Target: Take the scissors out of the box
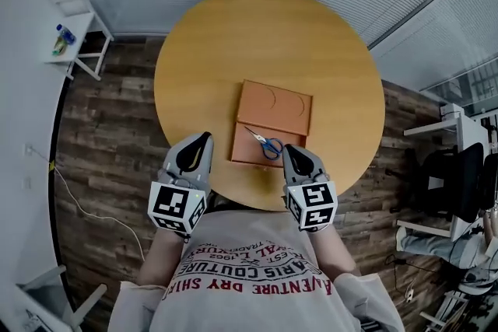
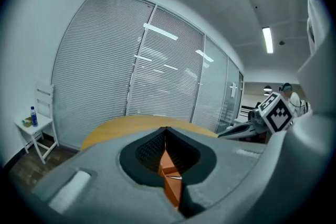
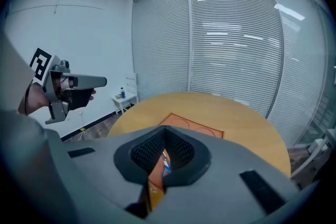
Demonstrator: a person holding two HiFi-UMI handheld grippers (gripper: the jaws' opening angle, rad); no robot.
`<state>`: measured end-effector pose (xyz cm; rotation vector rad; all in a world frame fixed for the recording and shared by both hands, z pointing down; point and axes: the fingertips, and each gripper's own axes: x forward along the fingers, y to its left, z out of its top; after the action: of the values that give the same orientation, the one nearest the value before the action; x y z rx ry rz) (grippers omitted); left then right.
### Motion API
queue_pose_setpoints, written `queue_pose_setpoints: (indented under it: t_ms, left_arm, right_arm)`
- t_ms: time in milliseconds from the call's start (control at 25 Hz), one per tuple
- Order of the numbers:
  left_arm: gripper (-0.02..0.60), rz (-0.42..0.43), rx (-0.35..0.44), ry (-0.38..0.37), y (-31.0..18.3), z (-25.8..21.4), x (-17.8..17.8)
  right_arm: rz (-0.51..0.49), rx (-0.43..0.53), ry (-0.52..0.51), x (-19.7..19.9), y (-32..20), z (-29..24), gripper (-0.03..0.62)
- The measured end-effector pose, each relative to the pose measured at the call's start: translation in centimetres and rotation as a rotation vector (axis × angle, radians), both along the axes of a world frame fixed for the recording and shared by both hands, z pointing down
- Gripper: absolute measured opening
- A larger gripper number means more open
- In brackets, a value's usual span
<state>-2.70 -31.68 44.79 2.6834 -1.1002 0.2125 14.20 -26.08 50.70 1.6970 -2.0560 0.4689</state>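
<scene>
- So, scissors with blue handles are lying inside the orange box, toward its near end, nothing touching them.
- Box sits open on the round wooden table, with its flat lid lying on the far side, right against it.
- Left gripper hovers at the table's near edge, just left of the box, jaws pressed together with nothing in them.
- Right gripper is just right of the box's near corner, jaws also closed and empty, close to the scissors but not on them.
- Off to the far left there's a small white side table with a bottle on it.
</scene>
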Motion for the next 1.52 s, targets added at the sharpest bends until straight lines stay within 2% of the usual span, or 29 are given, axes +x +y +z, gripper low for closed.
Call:
queue_pose_setpoints:
  t_ms: [240, 400, 560, 640, 720, 920, 1160, 1440, 1520]
  left_arm:
    - [0.011, -0.03, -0.013, -0.05, -1.8, 0.6, 2.0]
    - [0.011, -0.017, -0.028, -0.092, -2.4, 1.3, 3.4]
    - [0.011, -0.014, -0.051, -0.121, -3.2, 2.3, 4.6]
    - [0.011, -0.017, -0.069, -0.131, -3.6, 3.0, 5.0]
    - [0.011, -0.023, -0.087, -0.143, -3.8, 3.6, 5.0]
    - [0.011, -0.048, -0.115, -0.155, -4.1, 4.4, 4.5]
    - [0.011, -0.096, -0.143, -0.154, -4.6, 5.1, 2.6]
    - [0.011, -0.117, -0.152, -0.129, -4.9, 5.4, 2.3]
    - [0.011, -0.109, -0.148, -0.127, -4.8, 5.4, 2.8]
  right_arm:
    - [-0.097, -0.066, -0.037, 0.9, -3.1, 1.9, 0.008]
    - [-0.201, -0.21, -0.042, 0.6, -2.9, 5.9, 0.008]
    - [-0.303, -0.355, 0.04, 1.0, -1.7, 10.6, 0.025]
    - [-0.347, -0.397, 0.105, 1.3, -1.4, 12.2, 0.069]
    - [-0.378, -0.427, 0.151, 1.6, -1.3, 13.5, 0.074]
    - [-0.427, -0.54, 0.156, 1.6, -1.5, 16.4, 0.098]
    - [-0.469, -0.697, 0.236, 1.4, -1.4, 19.4, 0.107]
    - [-0.506, -0.755, 0.298, 0.9, -1.6, 20.9, 0.138]
    - [-0.511, -0.76, 0.312, 1.0, -1.5, 21.1, 0.118]
